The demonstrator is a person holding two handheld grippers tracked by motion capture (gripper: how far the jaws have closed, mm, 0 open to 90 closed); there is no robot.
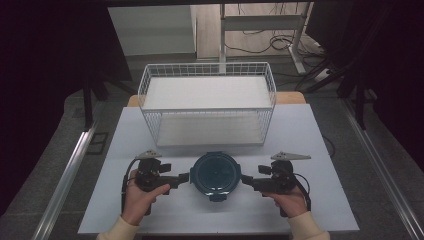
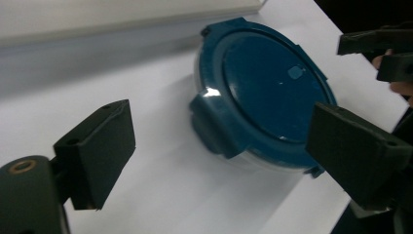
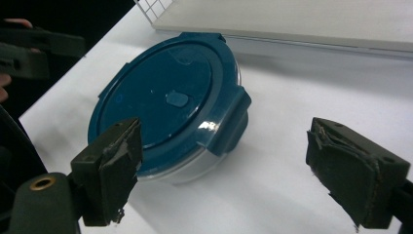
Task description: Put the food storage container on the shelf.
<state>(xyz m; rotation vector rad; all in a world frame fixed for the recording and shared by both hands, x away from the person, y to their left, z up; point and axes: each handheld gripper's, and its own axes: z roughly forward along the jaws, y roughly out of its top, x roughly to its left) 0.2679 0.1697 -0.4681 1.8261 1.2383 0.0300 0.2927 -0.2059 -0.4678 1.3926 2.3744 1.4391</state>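
Note:
A round container with a dark blue clip-on lid (image 1: 217, 174) sits on the white table near its front edge. The lid (image 2: 272, 92) has side latch tabs, one facing each gripper, and the clear body shows beneath it (image 3: 195, 168). My left gripper (image 1: 184, 178) is just left of the container, open, its jaws spread around the near latch (image 2: 212, 124). My right gripper (image 1: 248, 180) is just right of it, also open, with the other latch (image 3: 229, 122) between its jaws. Neither touches the container.
A white wire basket (image 1: 207, 102) with a flat white bottom stands behind the container at the table's middle back. The table (image 1: 310, 150) has bare surface on both sides. A desk frame and cables lie on the floor beyond.

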